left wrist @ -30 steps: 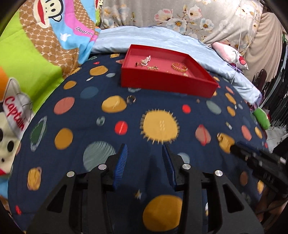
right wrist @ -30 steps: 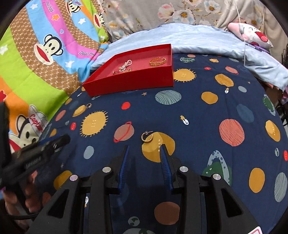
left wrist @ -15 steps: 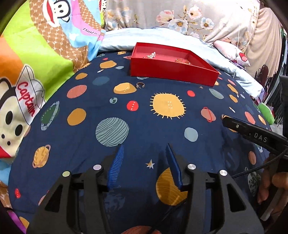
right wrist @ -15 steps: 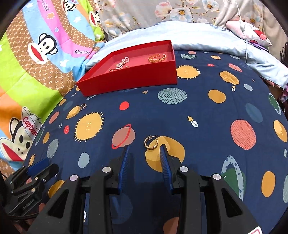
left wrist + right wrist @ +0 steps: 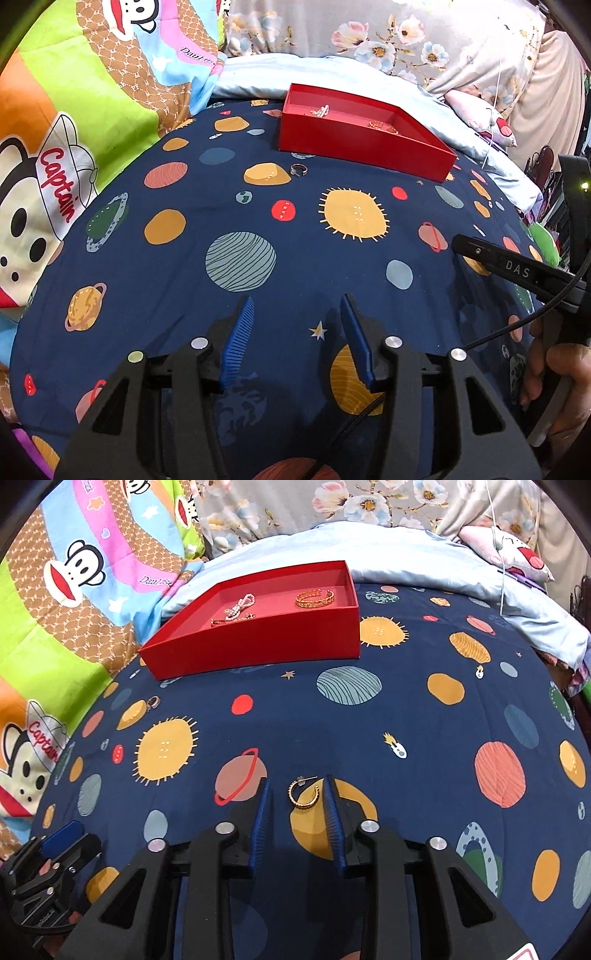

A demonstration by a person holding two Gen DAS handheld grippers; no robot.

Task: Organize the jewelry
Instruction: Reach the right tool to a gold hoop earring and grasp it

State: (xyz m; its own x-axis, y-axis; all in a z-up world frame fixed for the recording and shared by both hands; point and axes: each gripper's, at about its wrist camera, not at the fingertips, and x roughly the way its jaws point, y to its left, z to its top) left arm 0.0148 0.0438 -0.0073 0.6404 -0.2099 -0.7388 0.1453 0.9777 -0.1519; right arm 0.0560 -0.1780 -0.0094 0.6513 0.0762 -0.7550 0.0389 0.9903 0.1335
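A gold hoop earring [image 5: 303, 794] lies on the dark planet-print bedspread, between the open fingers of my right gripper [image 5: 296, 794], apart from both pads. A red tray [image 5: 258, 642] at the back holds a gold chain bracelet [image 5: 314, 598], a pearl piece [image 5: 240, 605] and a thin gold chain. A small ring [image 5: 153, 702] lies on the spread left of the tray; it also shows in the left wrist view [image 5: 298, 169] in front of the tray [image 5: 362, 151]. My left gripper [image 5: 297, 314] is open and empty, low over the spread.
A cartoon monkey quilt [image 5: 74, 129] rises on the left. A light blue blanket [image 5: 406, 557] and floral pillows lie behind the tray. The right gripper body [image 5: 517, 269] and the hand holding it show at the right of the left wrist view.
My right gripper has moved forward so the hoop earring now sits between its fingers. My left gripper has pulled back from the tray, and the view shows more bedspread.
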